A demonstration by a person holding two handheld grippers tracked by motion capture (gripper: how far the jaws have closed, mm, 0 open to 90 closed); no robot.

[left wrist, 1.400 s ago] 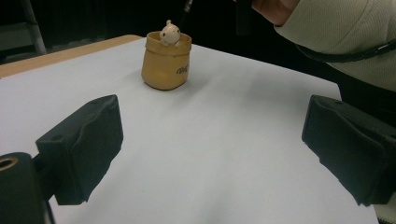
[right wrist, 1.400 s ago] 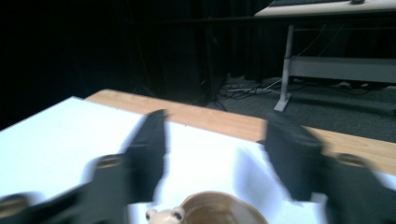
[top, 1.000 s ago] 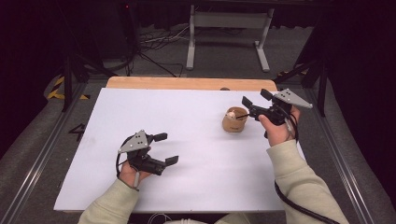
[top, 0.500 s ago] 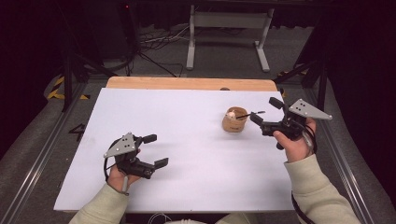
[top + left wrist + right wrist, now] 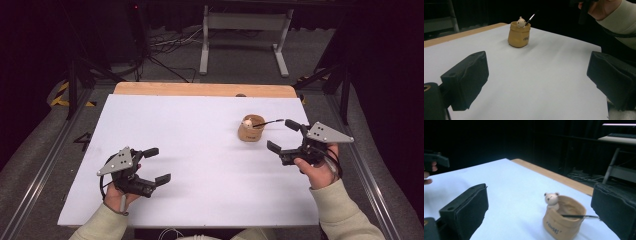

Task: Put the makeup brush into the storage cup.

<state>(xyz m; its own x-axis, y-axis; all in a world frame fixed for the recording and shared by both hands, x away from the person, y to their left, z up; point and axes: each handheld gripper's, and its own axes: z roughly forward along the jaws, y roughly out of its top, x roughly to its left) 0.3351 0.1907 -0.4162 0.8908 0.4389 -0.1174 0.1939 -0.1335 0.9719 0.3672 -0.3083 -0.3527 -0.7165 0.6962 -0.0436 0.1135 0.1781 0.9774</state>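
A small tan pot (image 5: 251,131) with a little bear figure on its rim stands on the white sheet (image 5: 200,135), right of centre. A thin black brush (image 5: 270,122) leans in it, handle pointing right. My right gripper (image 5: 282,136) hovers just right of the pot and apart from it. Its jaws have just been opening and stand open with nothing between them. In the right gripper view the pot (image 5: 564,222) and brush (image 5: 576,216) lie ahead of the black pads (image 5: 466,207). My left gripper (image 5: 157,165) is open and empty near the front left, and its view shows the pot (image 5: 519,35) far off.
A wooden strip (image 5: 200,89) borders the sheet's far edge. Metal rails (image 5: 40,165) run along both sides of the table. A grey metal stand (image 5: 245,30) and cables sit on the dark floor behind. The right hand (image 5: 604,7) shows above the sheet's edge.
My right gripper has drawn back from the pot, to the right and nearer, with the brush left leaning in it. My left gripper has slid left and toward the front edge.
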